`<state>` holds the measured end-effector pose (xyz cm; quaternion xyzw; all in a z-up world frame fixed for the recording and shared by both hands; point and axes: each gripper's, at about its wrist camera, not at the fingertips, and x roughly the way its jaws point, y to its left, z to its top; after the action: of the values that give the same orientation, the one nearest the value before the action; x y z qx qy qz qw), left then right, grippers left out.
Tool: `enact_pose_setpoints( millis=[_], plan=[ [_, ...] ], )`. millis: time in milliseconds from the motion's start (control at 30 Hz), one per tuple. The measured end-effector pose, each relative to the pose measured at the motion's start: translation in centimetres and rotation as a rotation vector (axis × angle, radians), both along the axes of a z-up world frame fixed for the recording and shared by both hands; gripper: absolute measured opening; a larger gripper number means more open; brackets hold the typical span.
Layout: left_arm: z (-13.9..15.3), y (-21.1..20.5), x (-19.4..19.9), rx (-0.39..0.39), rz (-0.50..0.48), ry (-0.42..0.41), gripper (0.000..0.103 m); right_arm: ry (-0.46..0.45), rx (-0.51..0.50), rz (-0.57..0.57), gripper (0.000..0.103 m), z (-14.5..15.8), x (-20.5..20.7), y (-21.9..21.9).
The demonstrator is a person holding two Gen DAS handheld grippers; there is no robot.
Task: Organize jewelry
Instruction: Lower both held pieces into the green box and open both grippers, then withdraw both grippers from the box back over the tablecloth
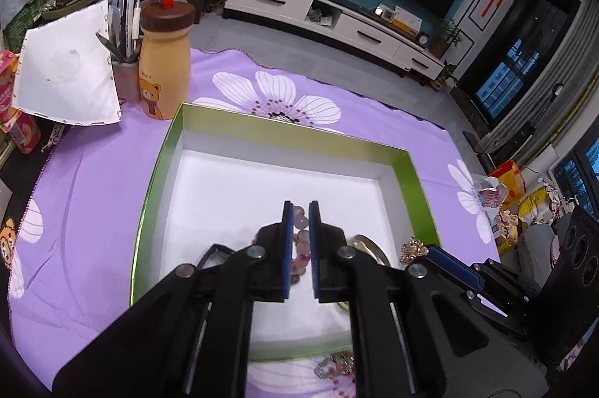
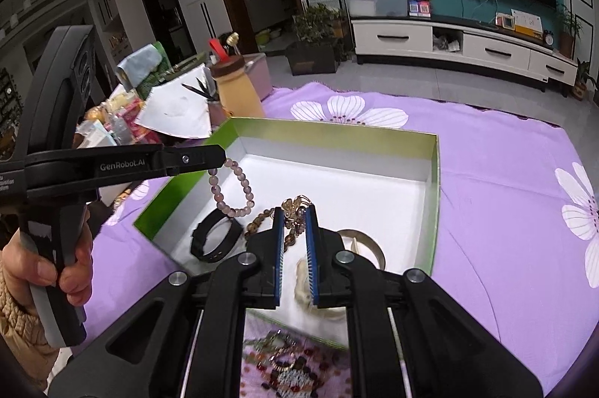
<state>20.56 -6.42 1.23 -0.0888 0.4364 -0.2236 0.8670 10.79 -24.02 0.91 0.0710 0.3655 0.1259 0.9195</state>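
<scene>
Hanging over the green box (image 2: 434, 173), the pale bead bracelet (image 2: 234, 188) is pinched in the closed left hand-held gripper (image 2: 222, 156). The right hand-held gripper (image 2: 295, 240) grips a brown bead chain (image 2: 294, 210) above the box floor, near a black band (image 2: 215, 239) and a metal bangle (image 2: 368, 244).

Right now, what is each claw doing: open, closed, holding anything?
Left claw: closed on the pale bead bracelet, which hangs over the green box.
Right claw: closed on the gold-brown chain.
</scene>
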Motion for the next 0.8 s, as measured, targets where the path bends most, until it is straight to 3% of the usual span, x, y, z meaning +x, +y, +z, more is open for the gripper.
enact_pose_setpoints(
  millis=[467,600,633,700,733,800],
  plan=[
    [-4.6,0.0,4.1,0.057,0.044,0.085,0.008,0.142,-0.021,-0.003,0.012,-3.6,5.2,1.6],
    [-4.9,0.1,4.2,0.073,0.052,0.088,0.008,0.161,-0.015,-0.016,0.019,-4.1,5.5,1.3],
    [-4.8,0.2,4.2,0.078,0.056,0.084,0.011,0.160,-0.012,-0.021,0.021,-4.0,5.4,1.2],
    [-4.6,0.3,4.0,0.085,0.058,0.077,0.028,0.151,-0.005,-0.040,0.029,-3.7,5.0,0.6],
    [-4.5,0.4,3.8,0.094,0.069,0.067,0.048,0.146,0.001,-0.046,0.030,-3.5,4.8,0.3],
    [-4.1,0.4,3.3,0.083,0.057,0.060,0.053,0.136,0.010,-0.059,0.033,-3.1,4.2,-0.3]
  ],
)
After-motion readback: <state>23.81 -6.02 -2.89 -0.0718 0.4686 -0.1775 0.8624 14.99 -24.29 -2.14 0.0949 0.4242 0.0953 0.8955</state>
